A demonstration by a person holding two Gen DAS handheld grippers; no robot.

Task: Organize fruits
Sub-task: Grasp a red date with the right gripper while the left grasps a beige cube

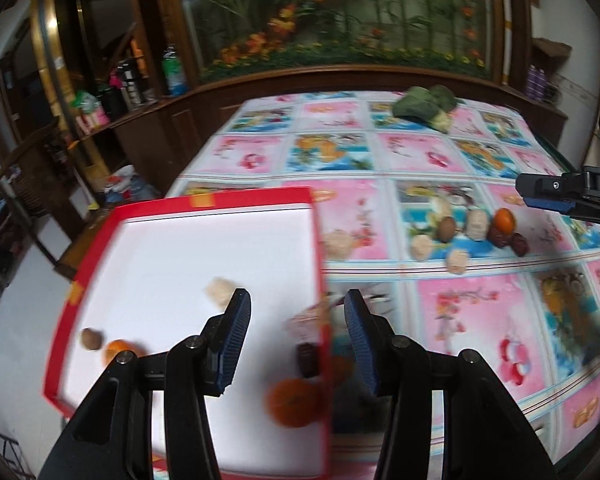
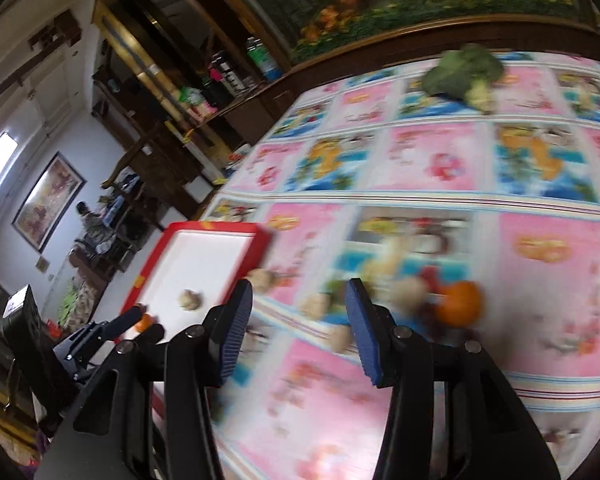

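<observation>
From the left wrist, the left gripper (image 1: 296, 320) is hanging spread and empty over the tray (image 1: 100, 240), where an orange (image 1: 294, 402) is lying.

From the right wrist, the right gripper (image 2: 298, 316) is gaping, empty, above loose fruits (image 2: 458, 302) on the table (image 2: 540, 360). They look small, light, round and likely to roll; pinching across the middle seems best.

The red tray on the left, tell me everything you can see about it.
The red tray is a shallow rectangular box lid with a red rim, yellow marks on it, and a plain white floor, apparently cardboard. It lies flat on the patterned tablecloth at the table's left edge. Inside lie two oranges, a dark date, a brown nut and a pale lump.
</observation>
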